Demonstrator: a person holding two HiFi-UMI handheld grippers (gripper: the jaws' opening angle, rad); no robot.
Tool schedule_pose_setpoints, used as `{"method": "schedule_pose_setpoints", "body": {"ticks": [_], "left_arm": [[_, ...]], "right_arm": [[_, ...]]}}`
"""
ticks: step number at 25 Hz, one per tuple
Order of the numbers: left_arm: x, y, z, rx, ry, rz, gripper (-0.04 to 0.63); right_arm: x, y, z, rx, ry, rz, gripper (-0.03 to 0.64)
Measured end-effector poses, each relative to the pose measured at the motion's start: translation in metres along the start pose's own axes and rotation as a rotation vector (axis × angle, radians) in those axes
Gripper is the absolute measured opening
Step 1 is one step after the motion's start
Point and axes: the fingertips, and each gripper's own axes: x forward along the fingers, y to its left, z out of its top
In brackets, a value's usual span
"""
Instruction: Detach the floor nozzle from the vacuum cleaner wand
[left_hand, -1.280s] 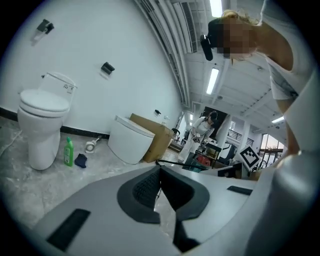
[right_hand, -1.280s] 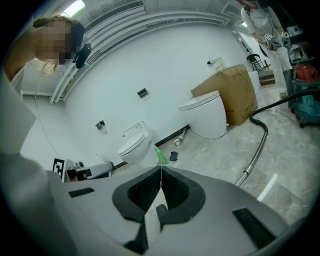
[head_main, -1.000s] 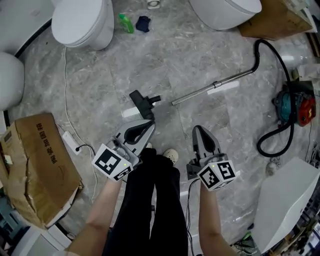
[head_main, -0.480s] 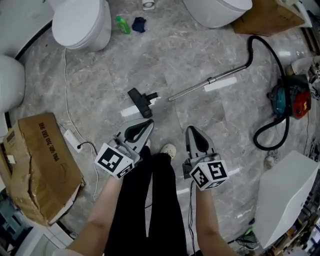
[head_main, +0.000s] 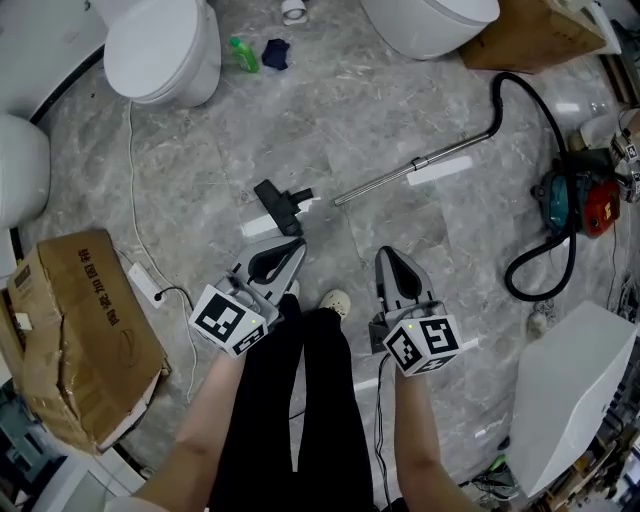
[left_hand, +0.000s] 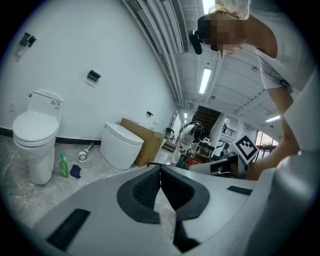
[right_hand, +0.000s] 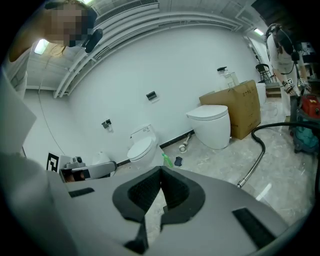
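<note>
The black floor nozzle (head_main: 279, 207) lies on the grey stone floor, its neck pointing right. A small gap separates it from the near end of the metal wand (head_main: 400, 175), which runs up-right into the black hose (head_main: 548, 130). My left gripper (head_main: 298, 246) hovers shut and empty just below the nozzle. My right gripper (head_main: 386, 256) is shut and empty too, below the wand's near end. In the right gripper view the wand (right_hand: 248, 174) and hose (right_hand: 260, 134) lie ahead on the right. The left gripper (left_hand: 160, 169) and right gripper (right_hand: 161, 170) each show both pads pressed together.
The teal and red vacuum body (head_main: 580, 203) sits at the right. Two toilets (head_main: 165, 45) (head_main: 430, 20) stand at the back, with a green bottle (head_main: 241, 53) between them. A cardboard box (head_main: 75, 330) and power strip (head_main: 141, 281) lie left. The person's legs and shoe (head_main: 337, 303) are between the grippers.
Both grippers have lifted a little and stay shut. The nozzle and wand lie apart as before; only the view has shifted slightly.
</note>
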Motion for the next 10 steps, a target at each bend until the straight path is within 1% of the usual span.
{"method": "schedule_pose_setpoints", "body": {"ticks": [10], "left_arm": [[0.0054, 0.0011, 0.0024, 0.01, 0.021, 0.006, 0.011]], "right_arm": [[-0.0042, -0.0037, 0.0004, -0.029, 0.029, -0.017, 0.015]]}}
